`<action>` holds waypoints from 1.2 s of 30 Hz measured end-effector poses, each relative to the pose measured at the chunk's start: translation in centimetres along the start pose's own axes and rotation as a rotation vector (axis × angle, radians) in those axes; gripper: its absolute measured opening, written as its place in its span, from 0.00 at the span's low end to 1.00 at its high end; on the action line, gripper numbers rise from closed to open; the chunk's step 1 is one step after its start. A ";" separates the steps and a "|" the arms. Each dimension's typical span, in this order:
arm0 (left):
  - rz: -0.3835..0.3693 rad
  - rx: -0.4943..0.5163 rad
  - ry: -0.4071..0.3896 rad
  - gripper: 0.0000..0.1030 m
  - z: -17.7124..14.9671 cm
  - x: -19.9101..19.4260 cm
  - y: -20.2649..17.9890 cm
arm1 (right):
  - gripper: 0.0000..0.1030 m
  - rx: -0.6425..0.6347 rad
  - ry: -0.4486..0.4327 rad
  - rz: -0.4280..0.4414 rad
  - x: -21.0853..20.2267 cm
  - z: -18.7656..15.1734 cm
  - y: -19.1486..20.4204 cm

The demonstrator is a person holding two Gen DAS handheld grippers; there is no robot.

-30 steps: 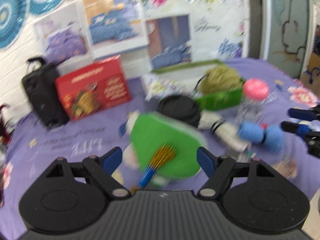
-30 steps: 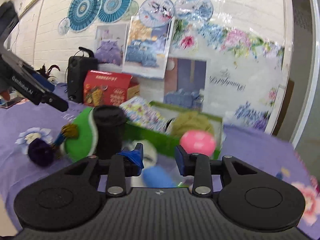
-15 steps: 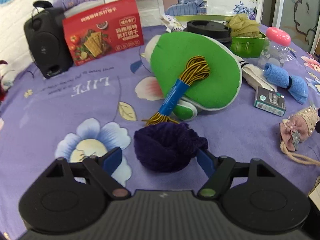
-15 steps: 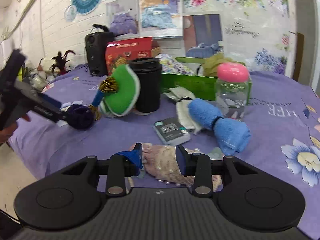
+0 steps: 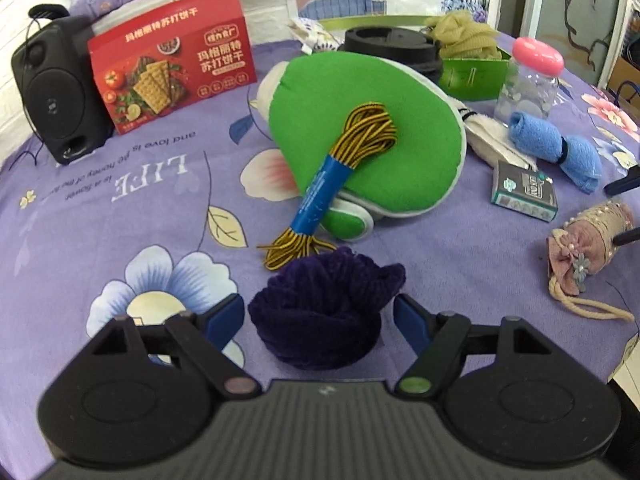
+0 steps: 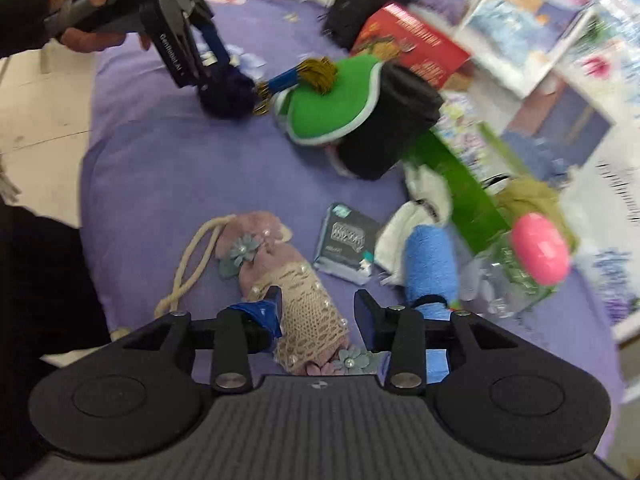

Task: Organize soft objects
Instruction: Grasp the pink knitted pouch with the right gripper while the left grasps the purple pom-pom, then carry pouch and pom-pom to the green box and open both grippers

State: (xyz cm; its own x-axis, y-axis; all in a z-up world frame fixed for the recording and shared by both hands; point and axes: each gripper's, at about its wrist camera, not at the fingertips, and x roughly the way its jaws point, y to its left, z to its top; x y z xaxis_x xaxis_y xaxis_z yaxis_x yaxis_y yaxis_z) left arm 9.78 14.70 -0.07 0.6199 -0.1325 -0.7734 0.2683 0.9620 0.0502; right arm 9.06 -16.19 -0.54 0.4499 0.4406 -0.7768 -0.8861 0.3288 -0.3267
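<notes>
A dark purple knitted ball lies on the purple flowered cloth between the open fingers of my left gripper; the pads stand beside it without squeezing. It also shows in the right wrist view. My right gripper is open around a pink lace glove with flowers and a cream cord. A green mitt carries a yellow-black lace bundle. A rolled blue towel lies to the right. A green box holds an olive knit item.
A red cracker box and black speaker stand at the back left. A black cup, a pink-capped jar, white socks and a small teal packet crowd the right. The table edge is near, bottom right.
My left gripper has closed in on the purple ball. My right gripper has tilted and dropped over the pink glove, its fingers now wider apart around it.
</notes>
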 end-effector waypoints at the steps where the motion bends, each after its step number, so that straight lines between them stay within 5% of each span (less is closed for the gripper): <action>1: -0.014 0.005 0.009 0.74 0.1 0.1 0.1 | 0.24 0.004 0.011 0.057 0.2 0.2 -0.7; 6: -0.083 0.083 0.063 0.74 0.8 0.9 0.5 | 0.29 -0.038 0.052 0.230 2.1 1.0 -2.5; 12: -0.127 0.094 0.104 0.74 1.5 2.8 1.1 | 0.40 -0.090 0.164 0.309 5.1 1.2 -2.5; 18: -0.122 0.055 0.126 0.73 1.6 4.4 1.4 | 0.50 0.031 0.070 0.340 5.4 -0.2 -2.8; 25: -0.124 0.010 0.138 0.67 1.4 4.0 1.8 | 0.54 0.104 0.005 0.273 4.6 -1.3 -1.5; 30: -0.121 -0.130 0.129 0.60 0.2 2.3 2.0 | 0.38 0.165 -0.005 0.156 3.3 -1.3 -0.2; 36: -0.137 -0.278 0.078 0.60 -1.8 -2.4 1.5 | 0.38 0.267 -0.048 0.137 1.2 -2.3 2.0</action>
State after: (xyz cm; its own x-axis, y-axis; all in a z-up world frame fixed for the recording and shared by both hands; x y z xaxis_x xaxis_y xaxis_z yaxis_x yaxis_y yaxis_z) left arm 7.34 16.86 0.68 0.5307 -0.2571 -0.8077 0.1267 0.9663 -0.2243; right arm 7.55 -16.90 -3.36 0.3389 0.5326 -0.7756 -0.8809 0.4691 -0.0628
